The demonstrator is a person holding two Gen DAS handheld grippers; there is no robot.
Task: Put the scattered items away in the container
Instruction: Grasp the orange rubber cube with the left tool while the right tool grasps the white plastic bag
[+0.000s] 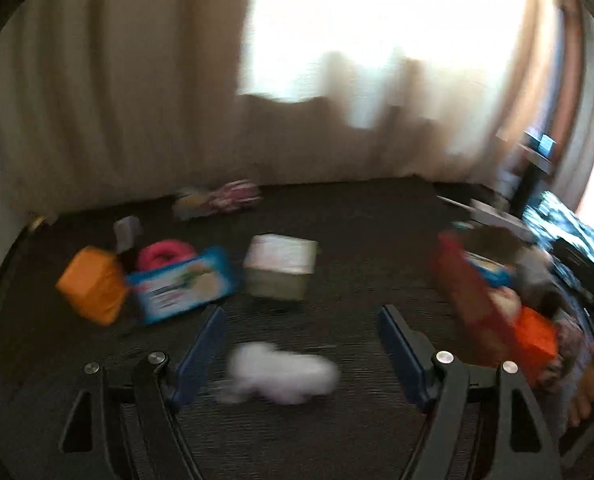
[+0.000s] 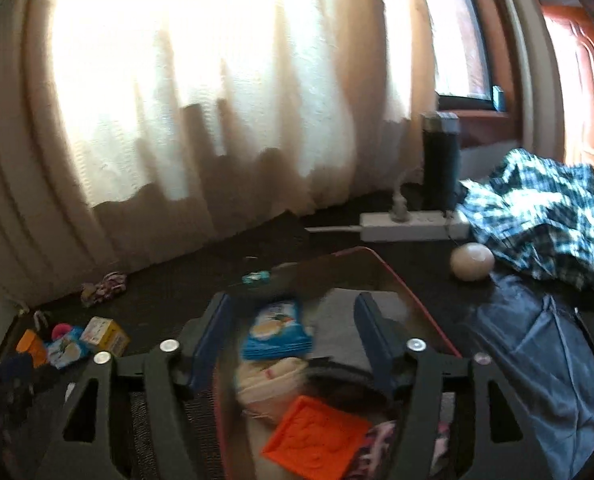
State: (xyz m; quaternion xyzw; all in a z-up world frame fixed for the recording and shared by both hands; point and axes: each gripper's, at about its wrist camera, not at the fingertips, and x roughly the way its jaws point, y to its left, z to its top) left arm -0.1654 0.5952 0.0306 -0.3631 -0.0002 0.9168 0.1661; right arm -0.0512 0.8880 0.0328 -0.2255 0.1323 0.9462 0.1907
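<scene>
Jaws spread wide and empty on both your grippers: left gripper (image 1: 302, 322) over a white fluffy item (image 1: 283, 374), right gripper (image 2: 293, 312) above the container (image 2: 425, 312).

My left gripper (image 1: 302, 320) hangs spread wide over a blurred white item (image 1: 283, 374); container (image 1: 473, 300) at right.

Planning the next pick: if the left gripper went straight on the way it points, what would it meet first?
Most likely the white fluffy item, which lies on the carpet between the open left gripper's fingers. The pale box lies beyond it. Blur leaves depth uncertain.
</scene>
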